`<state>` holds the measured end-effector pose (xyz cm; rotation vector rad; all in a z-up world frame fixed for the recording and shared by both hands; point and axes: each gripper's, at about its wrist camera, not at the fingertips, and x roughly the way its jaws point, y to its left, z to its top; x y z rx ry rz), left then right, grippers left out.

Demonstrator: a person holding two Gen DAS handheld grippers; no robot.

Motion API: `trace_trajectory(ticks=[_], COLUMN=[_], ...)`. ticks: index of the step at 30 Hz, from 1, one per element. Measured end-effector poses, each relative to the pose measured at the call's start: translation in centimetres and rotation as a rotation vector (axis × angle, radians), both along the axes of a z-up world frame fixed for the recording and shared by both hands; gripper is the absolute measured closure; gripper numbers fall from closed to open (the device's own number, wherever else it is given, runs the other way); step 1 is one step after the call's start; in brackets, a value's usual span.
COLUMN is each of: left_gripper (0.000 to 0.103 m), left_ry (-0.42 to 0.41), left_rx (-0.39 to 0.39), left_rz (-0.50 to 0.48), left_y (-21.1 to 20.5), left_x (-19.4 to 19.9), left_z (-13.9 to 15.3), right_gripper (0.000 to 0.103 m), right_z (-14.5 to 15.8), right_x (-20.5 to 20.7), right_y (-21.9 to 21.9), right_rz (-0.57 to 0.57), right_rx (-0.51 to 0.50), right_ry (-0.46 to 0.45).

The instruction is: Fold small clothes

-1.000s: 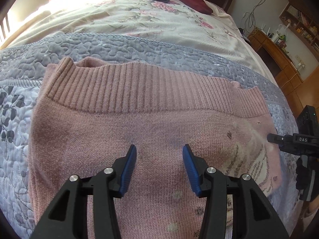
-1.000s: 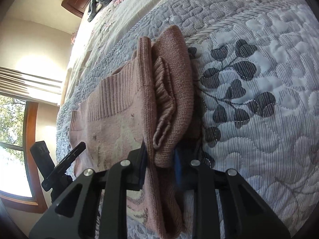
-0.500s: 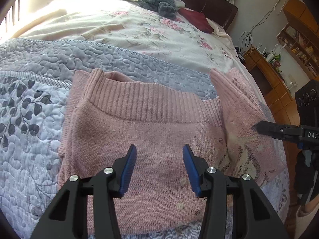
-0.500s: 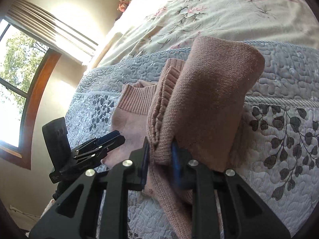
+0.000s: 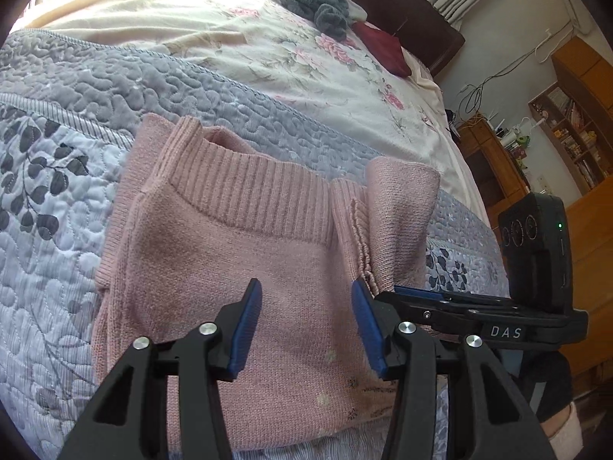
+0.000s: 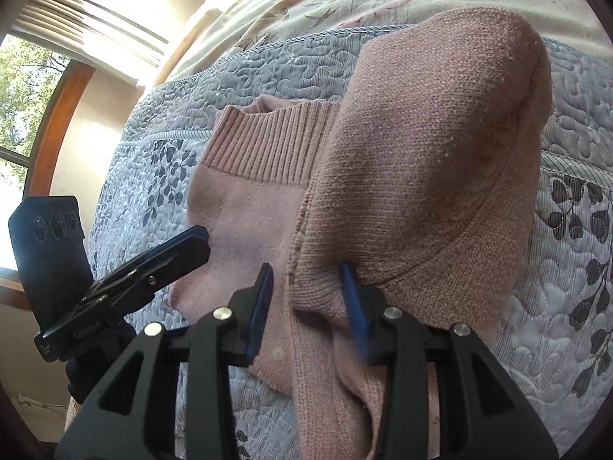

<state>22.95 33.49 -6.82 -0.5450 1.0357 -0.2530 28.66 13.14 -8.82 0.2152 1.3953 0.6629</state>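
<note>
A pink knit sweater (image 5: 230,260) lies flat on the bed, ribbed neckband at the far side. Its right part (image 6: 421,153) is lifted and folded over toward the middle, with a bulging fold standing up. My right gripper (image 6: 306,299) is open; the fold's lower edge still hangs between its blue pads, apart from the left pad (image 6: 260,306). In the left wrist view the right gripper (image 5: 398,293) reaches in from the right at the fold's base. My left gripper (image 5: 306,326) hovers open above the sweater's middle with nothing in it, and shows at the left of the right wrist view (image 6: 195,241).
The sweater rests on a grey-blue quilted cover (image 5: 57,191) with leaf print. Beyond it is a floral sheet (image 5: 287,57) with a dark grey clothes pile (image 5: 325,4) and a dark red garment (image 5: 383,50). Wooden shelves (image 5: 574,134) stand right of the bed, a window (image 6: 23,115) left.
The right gripper carried the sweater's right side up and over toward the middle, then its jaws parted. The left gripper drew back from the sweater, staying open.
</note>
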Motion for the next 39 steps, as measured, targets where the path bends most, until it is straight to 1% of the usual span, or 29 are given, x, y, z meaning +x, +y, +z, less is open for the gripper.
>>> trace_trajectory(ticks=[2,4,6,8,11,13,15,18,24,27,30,31,32,33,35,39], left_gripper=[0.053,0.053,0.051,0.044,0.042,0.042,0.041,0.041,0.041,0.041,0.041,0.048,0.066,0.070,0.077,0.079], left_ry=[0.009,0.022,0.026,0.032,0.038,0.050,0.068,0.082,0.121,0.121,0.111,0.107,0.106,0.106,0.095,0.020], left_rx=[-0.051,-0.097,-0.148,-0.186,-0.206,-0.218,-0.216,-0.212,-0.208,-0.178,-0.148,-0.141,-0.128,-0.119,-0.158,-0.207], left_rz=[0.016,0.021,0.019,0.011,-0.007,-0.020,-0.030,-0.036,-0.049,-0.067,-0.082,-0.077,-0.070,-0.066,-0.080,-0.101], left_y=[0.0,-0.3,-0.9,-1.8,-3.3,-4.3,-5.1,-6.1,-8.0,-9.3,-10.0,-10.1,-10.1,-10.0,-9.9,-9.7], left_x=[0.3,0.7,1.1,1.6,2.4,3.0,3.6,4.3,5.8,6.2,6.3,6.3,6.2,6.1,6.0,5.1], left_z=[-0.3,-0.6,-0.8,-1.0,-1.3,-1.6,-2.0,-2.6,-3.8,-3.7,-3.4,-3.3,-3.3,-3.3,-3.2,-1.4], right_gripper=[0.063,0.063,0.062,0.061,0.060,0.060,0.060,0.060,0.060,0.060,0.060,0.060,0.060,0.060,0.060,0.060], right_z=[0.8,2.1,3.7,5.1,5.8,5.3,4.2,2.1,-2.2,-3.3,-3.7,-3.6,-3.6,-3.5,-3.3,-3.0], right_x=[0.1,0.0,0.0,0.1,0.4,0.4,0.1,-0.7,-2.7,-3.3,-3.6,-3.7,-3.8,-4.0,-4.1,-4.0], right_y=[-0.6,-1.9,-3.8,-6.0,-9.9,-12.6,-14.8,-16.9,-18.3,-18.5,-18.4,-18.4,-18.4,-18.3,-18.4,-18.5], right_rz=[-0.003,-0.024,-0.047,-0.075,-0.130,-0.176,-0.204,-0.225,-0.257,-0.267,-0.262,-0.259,-0.256,-0.253,-0.251,-0.251], right_rx=[0.012,0.053,0.088,0.055,0.006,-0.010,-0.016,-0.037,-0.017,-0.004,-0.014,-0.020,-0.026,-0.031,-0.039,-0.037], right_ry=[0.011,0.015,-0.003,-0.058,-0.096,-0.089,-0.071,-0.043,0.030,0.048,0.054,0.051,0.048,0.044,0.037,0.033])
